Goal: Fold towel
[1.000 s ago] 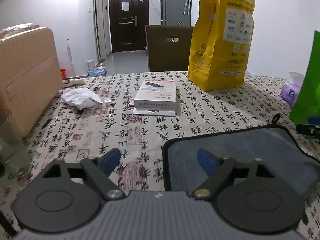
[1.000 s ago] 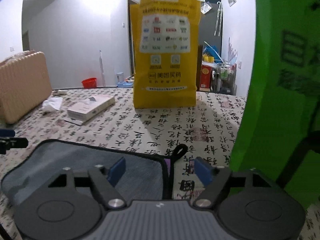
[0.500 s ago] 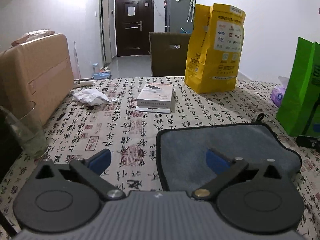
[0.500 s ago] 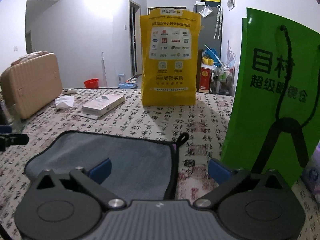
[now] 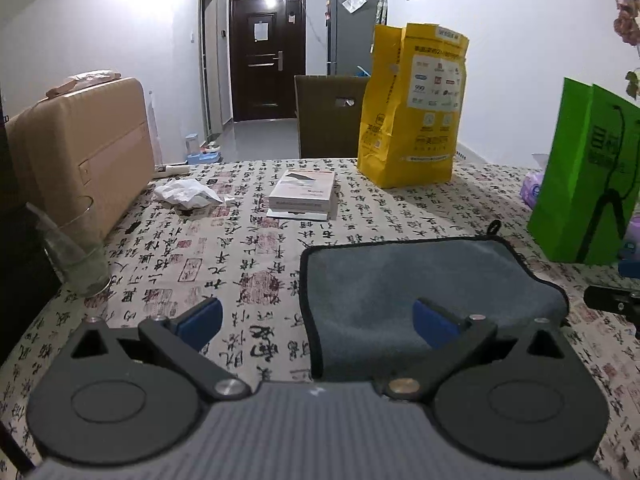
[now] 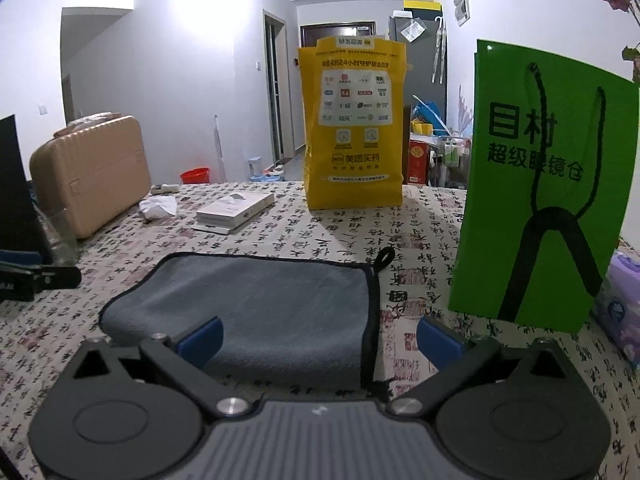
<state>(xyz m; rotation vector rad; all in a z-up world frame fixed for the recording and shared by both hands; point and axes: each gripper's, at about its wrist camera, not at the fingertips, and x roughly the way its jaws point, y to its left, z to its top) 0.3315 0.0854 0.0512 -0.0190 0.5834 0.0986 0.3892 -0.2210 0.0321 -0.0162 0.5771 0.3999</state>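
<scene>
Both hand-held grippers are hovering spread wide, empty: left hand-held gripper (image 5: 316, 320) straddling the towel's (image 5: 420, 284) left edge, right hand-held gripper (image 6: 318, 338) its right edge, towel lying crosswise on the bench (image 5: 240, 248).

Towel (image 5: 420, 280): near edge hidden behind gripper body. Green bag (image 5: 588, 176): right side cut by frame. Tissue pack (image 6: 622, 304): partly hidden, cropped. Yellow bag (image 6: 354, 120): small print illegible.
</scene>
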